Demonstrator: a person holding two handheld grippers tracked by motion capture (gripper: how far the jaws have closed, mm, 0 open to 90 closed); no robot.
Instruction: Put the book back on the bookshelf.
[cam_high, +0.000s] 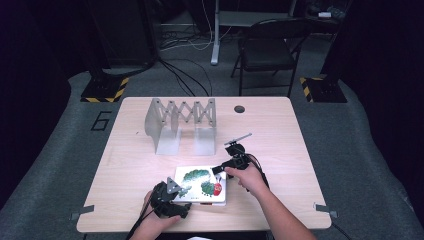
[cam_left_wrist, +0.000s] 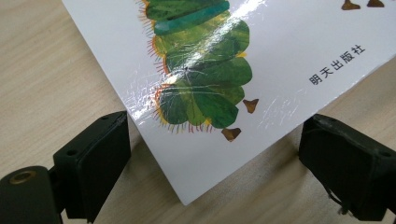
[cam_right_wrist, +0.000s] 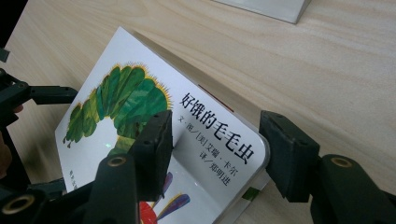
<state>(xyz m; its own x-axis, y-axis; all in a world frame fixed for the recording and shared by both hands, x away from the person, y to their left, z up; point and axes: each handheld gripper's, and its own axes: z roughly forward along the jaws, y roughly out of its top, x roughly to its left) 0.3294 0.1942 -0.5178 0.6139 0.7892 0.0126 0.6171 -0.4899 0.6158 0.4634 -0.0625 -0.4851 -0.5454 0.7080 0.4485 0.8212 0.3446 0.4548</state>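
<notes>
Near the table's front edge, a little right of its middle, lies a white picture book (cam_high: 201, 184) with a green caterpillar on its cover, flat on the pale wooden table (cam_high: 130, 160). At its near left corner sits the left gripper (cam_high: 186, 196), held low in the person's left hand; in the left gripper view its two black jaws stand wide apart, one to each side of the book's corner (cam_left_wrist: 187, 198), which points down between them without either jaw touching it. At the book's far right corner the right gripper (cam_high: 216, 170) comes in from the right, the person's right hand (cam_high: 247, 179) behind it. In the right gripper view its jaws are also apart: one lies over the cover beside the caterpillar, the other stands off the book's rounded corner (cam_right_wrist: 259, 140) above the bare table, so the corner with the black Chinese title sits between them, and the cover there looks raised a little off the pages beneath. Farther back, left of centre, a grey folding metal rack (cam_high: 181, 122) stands upright, well apart from the book. Beyond the table a dark folding chair (cam_high: 267, 50) stands on the grey floor.
</notes>
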